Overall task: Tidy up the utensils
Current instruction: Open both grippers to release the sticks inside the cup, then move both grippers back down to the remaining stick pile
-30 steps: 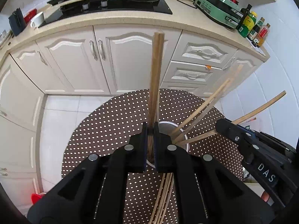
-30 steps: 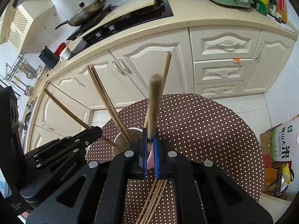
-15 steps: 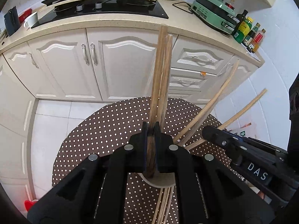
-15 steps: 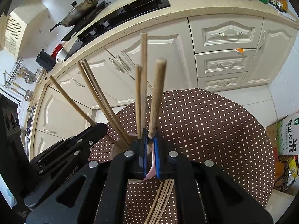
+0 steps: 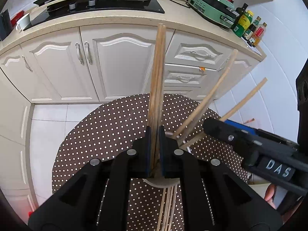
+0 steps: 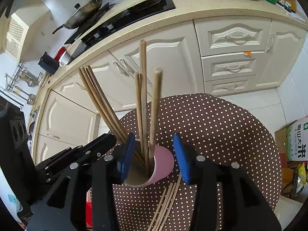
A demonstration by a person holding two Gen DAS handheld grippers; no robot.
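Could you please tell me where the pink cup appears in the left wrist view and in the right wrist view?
Left wrist: the cup shows only as a pale rim at lower centre, mostly hidden behind the left gripper.
Right wrist: the cup sits at lower centre, pink side showing, between the opening jaws of the right gripper.
Shared landmark: the loose chopsticks lying on the dotted cloth just below the cup.

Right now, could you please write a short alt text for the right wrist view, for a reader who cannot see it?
The right gripper, its blue-padded fingers opening, straddles a pink cup of wooden chopsticks without touching any, on a brown polka-dot table. More chopsticks lie flat in front of the cup; the left gripper reaches in from the left, with cream kitchen cabinets behind.
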